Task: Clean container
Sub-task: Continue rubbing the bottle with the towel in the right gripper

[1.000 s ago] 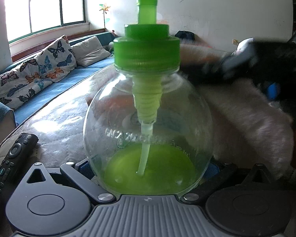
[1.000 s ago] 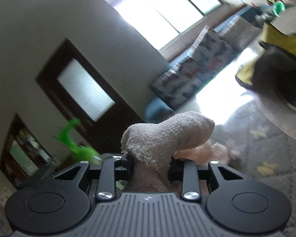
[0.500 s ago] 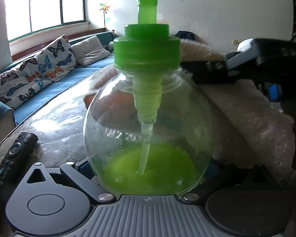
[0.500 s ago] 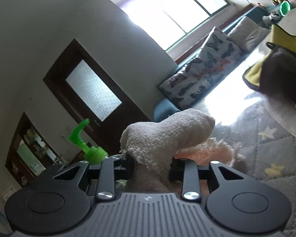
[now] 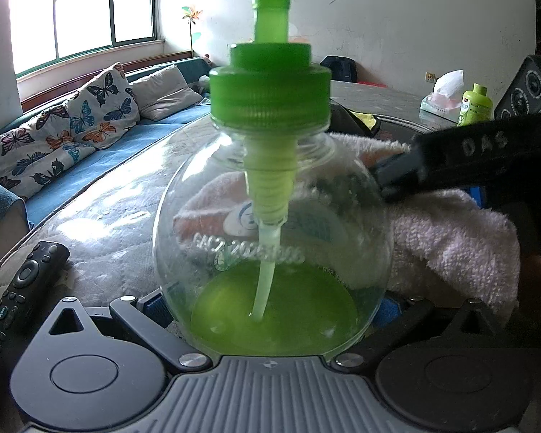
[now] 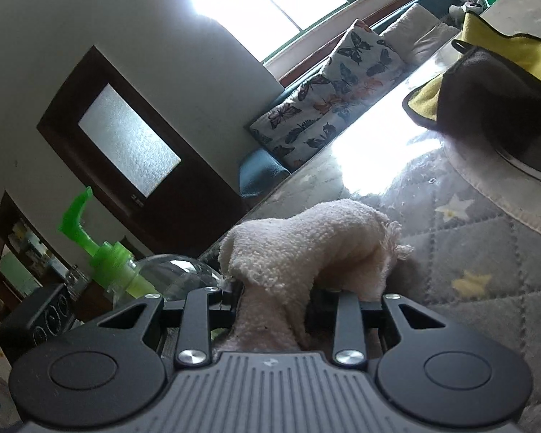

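While your left gripper [image 5: 270,324] squeezes the round soap bottle [image 5: 270,238] near the counter's [image 5: 108,209] edge and your right gripper [image 6: 270,299] pinches the towel [image 6: 306,249], hard rubbing could tip it.

remote [image 5: 16,296] left of bottle [image 5: 270,245]; towel [image 5: 451,238] crowds its right, tabletop [image 5: 126,195] beyond open

Daylight from the blown-out windows [image 5: 86,11] glares on the tabletop [image 6: 371,151]; fisheye edges bend and darken, focus mostly sharp
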A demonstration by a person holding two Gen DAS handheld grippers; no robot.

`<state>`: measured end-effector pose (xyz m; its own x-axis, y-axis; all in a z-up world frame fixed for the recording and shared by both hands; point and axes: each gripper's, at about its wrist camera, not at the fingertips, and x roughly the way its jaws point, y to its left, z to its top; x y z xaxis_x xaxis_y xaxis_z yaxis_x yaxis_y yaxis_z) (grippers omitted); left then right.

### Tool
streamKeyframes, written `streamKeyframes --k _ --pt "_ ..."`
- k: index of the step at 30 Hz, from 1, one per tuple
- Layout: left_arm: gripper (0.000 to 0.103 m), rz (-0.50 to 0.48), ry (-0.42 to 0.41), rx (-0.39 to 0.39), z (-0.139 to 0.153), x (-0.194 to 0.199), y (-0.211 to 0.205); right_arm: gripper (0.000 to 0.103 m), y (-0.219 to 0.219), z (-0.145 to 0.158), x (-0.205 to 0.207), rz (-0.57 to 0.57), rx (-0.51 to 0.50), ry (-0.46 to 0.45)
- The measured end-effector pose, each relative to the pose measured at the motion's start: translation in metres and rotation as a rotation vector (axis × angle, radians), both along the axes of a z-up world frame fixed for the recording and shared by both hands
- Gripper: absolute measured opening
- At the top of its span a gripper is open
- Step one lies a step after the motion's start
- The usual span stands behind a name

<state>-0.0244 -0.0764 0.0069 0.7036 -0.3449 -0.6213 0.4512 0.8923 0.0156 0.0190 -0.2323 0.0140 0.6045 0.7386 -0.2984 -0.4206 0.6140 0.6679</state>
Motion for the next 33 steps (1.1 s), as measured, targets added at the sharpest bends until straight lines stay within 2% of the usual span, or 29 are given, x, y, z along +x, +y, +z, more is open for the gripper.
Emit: streamKeyframes --k 5,8,11,13,16,21,25,29,33 --pt "0.103 0.000 0.002 -0.001 0.000 0.000 -0.001 0.031 -0.008 0.018 -0.017 0.043 0.132 -0.148" --pt "0.103 0.001 0.003 -0.002 0.000 -0.001 -0.001 0.031 -0.006 0.022 -0.023 0.073 0.141 -0.195" --pt "0.103 0.001 0.002 -0.001 0.001 -0.001 0.000 0.031 -0.004 0.020 -0.020 0.075 0.123 -0.182" --pt "0.103 0.001 0.002 -0.001 0.001 -0.001 0.000 0.032 -0.003 0.018 -0.016 0.065 0.101 -0.151" --pt "0.103 0.001 0.000 0.001 0.000 -0.002 -0.001 0.032 -0.008 0.013 -0.011 0.057 0.125 -0.089" --pt "0.103 0.007 -0.008 0.009 0.001 -0.003 -0.001 0.032 -0.010 0.006 -0.005 0.037 0.107 -0.035" --pt "0.103 0.021 -0.015 0.017 0.001 -0.002 -0.003 0.032 -0.005 0.000 0.002 0.023 0.040 0.014" --pt "0.103 0.068 -0.013 0.025 0.002 -0.004 -0.005 0.032 -0.003 0.000 0.002 0.026 0.014 0.027" --pt "0.103 0.184 -0.023 0.056 0.004 -0.009 -0.014 0.032 -0.005 0.002 0.005 -0.003 0.001 0.028"
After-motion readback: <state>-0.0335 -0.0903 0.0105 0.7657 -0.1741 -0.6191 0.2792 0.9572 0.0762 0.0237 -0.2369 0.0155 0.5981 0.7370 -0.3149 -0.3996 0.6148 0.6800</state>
